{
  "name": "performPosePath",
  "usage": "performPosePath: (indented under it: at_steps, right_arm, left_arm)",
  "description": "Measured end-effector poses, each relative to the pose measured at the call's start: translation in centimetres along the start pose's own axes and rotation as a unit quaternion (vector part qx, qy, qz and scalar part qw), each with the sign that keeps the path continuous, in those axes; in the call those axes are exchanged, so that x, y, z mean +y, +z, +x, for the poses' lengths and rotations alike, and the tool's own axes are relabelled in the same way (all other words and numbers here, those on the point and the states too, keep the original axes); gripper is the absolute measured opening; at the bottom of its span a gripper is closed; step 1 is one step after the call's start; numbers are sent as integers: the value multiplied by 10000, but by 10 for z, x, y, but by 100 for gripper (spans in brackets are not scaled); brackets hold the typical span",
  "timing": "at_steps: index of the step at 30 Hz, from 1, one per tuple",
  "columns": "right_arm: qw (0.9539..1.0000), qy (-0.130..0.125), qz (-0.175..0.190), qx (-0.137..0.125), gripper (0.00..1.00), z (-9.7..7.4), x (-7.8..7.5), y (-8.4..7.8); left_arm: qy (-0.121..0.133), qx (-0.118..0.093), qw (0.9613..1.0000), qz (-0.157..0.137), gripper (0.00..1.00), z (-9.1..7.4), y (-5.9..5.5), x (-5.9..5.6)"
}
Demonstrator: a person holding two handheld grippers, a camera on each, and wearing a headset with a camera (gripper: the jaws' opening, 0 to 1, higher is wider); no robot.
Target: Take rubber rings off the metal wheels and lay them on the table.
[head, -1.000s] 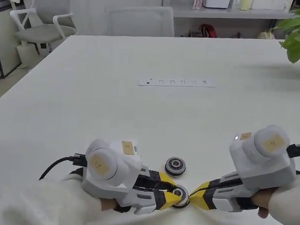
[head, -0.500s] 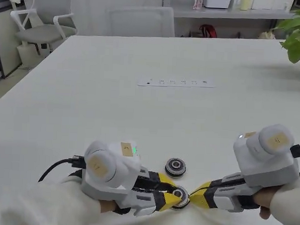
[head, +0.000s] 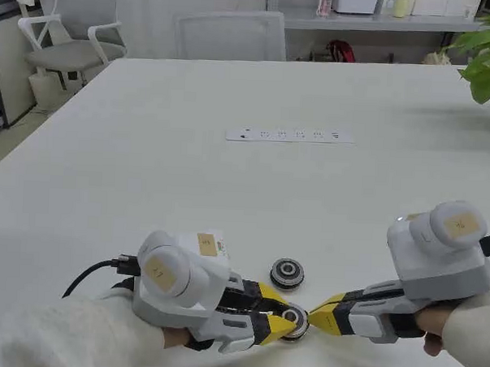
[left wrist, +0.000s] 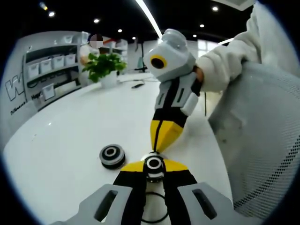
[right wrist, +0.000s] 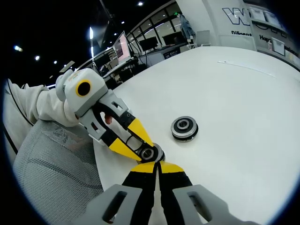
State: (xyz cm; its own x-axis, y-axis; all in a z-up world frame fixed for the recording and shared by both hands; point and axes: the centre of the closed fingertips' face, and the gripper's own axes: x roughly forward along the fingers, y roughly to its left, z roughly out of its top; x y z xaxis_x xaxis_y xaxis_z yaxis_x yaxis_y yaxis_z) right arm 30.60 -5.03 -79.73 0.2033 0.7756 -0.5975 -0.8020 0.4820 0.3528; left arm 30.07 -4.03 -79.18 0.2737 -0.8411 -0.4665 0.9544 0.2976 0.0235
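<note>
Left claw (head: 281, 317) clamps a black-rimmed metal wheel (left wrist: 153, 164); right claw (head: 314, 320), pinched narrow, touches its rim.

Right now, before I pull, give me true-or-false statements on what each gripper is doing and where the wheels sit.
1. The left gripper is shut on a small metal wheel with a black rubber ring. True.
2. The right gripper has its jaws wide open. False: they are shut, tips at the held wheel's rim.
3. A second ringed metal wheel lies flat on the white table, apart from both grippers. True.
4. That second wheel lies beyond the white power strip. False: it lies on the near side, close to the grippers.
</note>
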Motion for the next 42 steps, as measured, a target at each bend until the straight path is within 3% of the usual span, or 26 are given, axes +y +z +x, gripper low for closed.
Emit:
performPosePath:
  at_steps: [42]
  right_arm:
    - [9999,55,-81,-78,0,1,8,7]
  left_arm:
    - [30,-67,10000,25,14,-1,1,-1]
